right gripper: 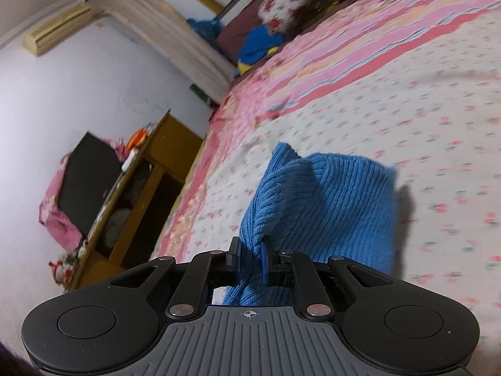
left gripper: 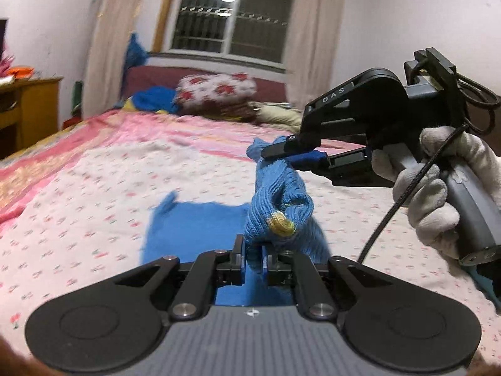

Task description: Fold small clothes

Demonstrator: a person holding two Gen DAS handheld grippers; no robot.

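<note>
Blue ribbed knit garment (right gripper: 325, 206) with yellow trim, pink floral bedsheet (left gripper: 94, 194)

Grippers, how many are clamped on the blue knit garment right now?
2: the left gripper pinches its near part, the right gripper its upper end; the blue knit garment stretches between them.

A floral pillow (left gripper: 216, 89) lies beneath the barred window (left gripper: 233, 12).

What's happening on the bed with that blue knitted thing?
A person in white gloves holds tongs in each hand. Both the left tongs and the right tongs are clamped on a small blue knitted garment, lifting part of it off the flowered bedspread, apparently mid-fold.
</note>
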